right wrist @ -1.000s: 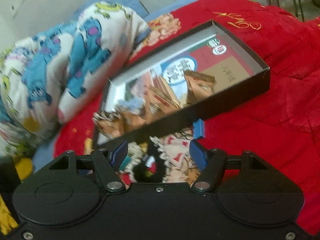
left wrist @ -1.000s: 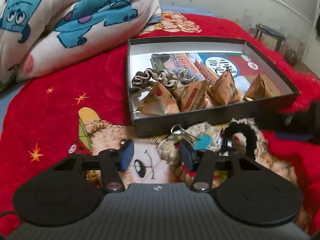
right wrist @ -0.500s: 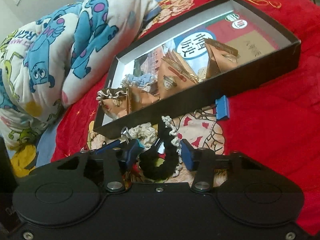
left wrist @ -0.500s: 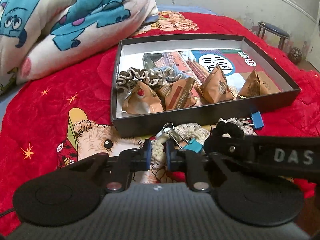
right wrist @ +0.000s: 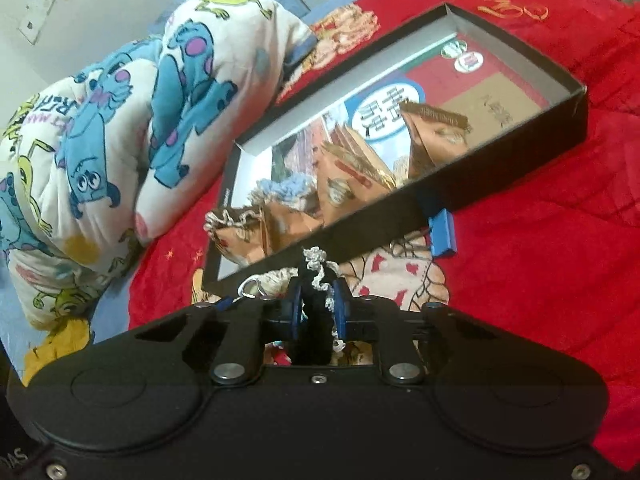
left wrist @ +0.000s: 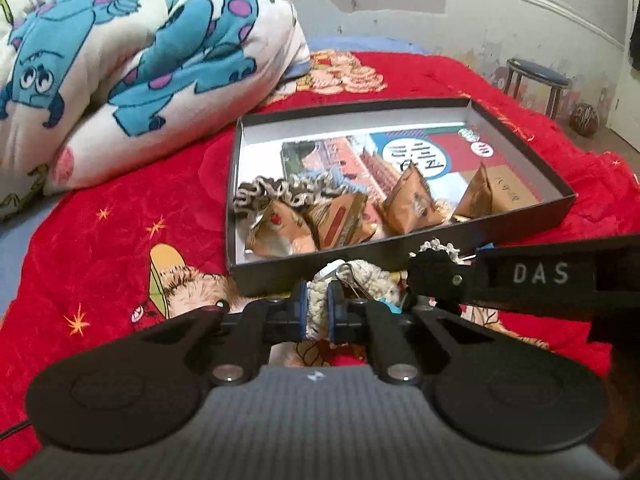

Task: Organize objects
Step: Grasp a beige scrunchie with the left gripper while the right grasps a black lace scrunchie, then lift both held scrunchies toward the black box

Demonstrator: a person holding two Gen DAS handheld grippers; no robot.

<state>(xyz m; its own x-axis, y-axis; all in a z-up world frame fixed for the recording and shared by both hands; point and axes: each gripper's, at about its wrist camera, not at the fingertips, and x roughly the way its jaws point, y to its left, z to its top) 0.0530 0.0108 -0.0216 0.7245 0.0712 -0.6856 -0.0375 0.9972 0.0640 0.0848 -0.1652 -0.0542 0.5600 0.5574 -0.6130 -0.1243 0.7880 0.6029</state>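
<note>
Left wrist view: left gripper [left wrist: 317, 312], jaws pinched onto a cream crocheted hair scrunchie [left wrist: 318, 308], which bulges between the blue pads; a silver-handled binder clip [left wrist: 362, 286] rides just right of the jaws, seemingly tangled with the scrunchie. Directly ahead of the jaws sits the shallow black cardboard box with a printed liner [left wrist: 520, 222], holding brown foil triangular snack packets [left wrist: 414, 204] and a brown-and-white scrunchie [left wrist: 276, 192], presumably the collecting place, which explains the grip so near its front wall. Right of the jaws the other black tool crosses the frame, carrying a black scrunchie with white lace edging [left wrist: 434, 264]. All rests on a red printed plush blanket [left wrist: 120, 200]; a folded white quilt with blue cartoon monsters [left wrist: 140, 60] lies far left, ahead. Right wrist view: right gripper [right wrist: 316, 310], jaws closed on the black lace-edged scrunchie [right wrist: 316, 280], whose frill stands up between the pads. The box's front wall [right wrist: 400, 216] lies just ahead; a blue binder clip [right wrist: 442, 234] lies against that wall, ahead and right, not yet collected. Both items look ready to lift over the wall.
</note>
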